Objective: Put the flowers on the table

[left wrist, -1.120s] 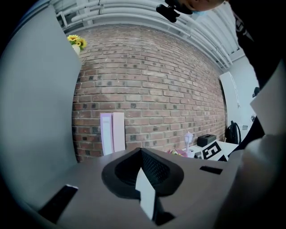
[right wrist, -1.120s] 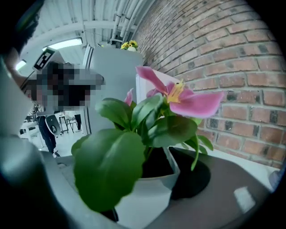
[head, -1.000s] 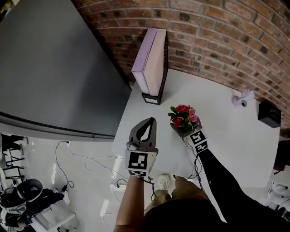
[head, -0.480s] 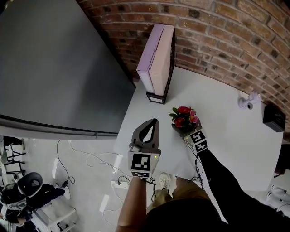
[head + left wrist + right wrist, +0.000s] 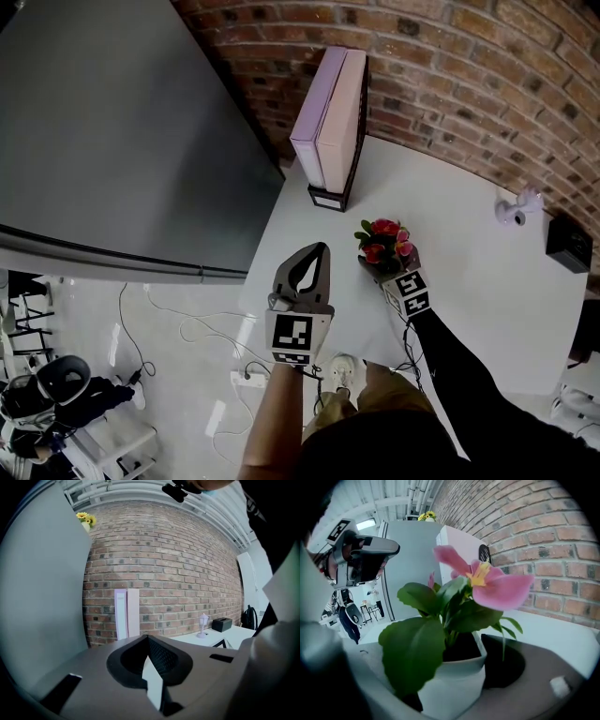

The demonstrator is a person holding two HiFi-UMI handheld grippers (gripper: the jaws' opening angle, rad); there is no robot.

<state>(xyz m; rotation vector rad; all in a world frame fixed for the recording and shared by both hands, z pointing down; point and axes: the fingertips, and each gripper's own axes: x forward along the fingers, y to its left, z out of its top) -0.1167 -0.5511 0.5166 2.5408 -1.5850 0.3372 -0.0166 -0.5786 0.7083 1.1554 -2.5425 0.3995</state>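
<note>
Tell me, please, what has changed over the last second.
Almost nothing: only the head camera shifted slightly. The right gripper stays shut on the flower pot over the table, in much the same spot; the left gripper stays shut and empty beside it.

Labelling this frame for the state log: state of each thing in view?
left gripper: shut, empty.
right gripper: shut on flower pot.
flower pot: upright, gripped; touching table or not, unclear.
pink file holder: upright, on table.
small lamp: upright, on table.
</note>
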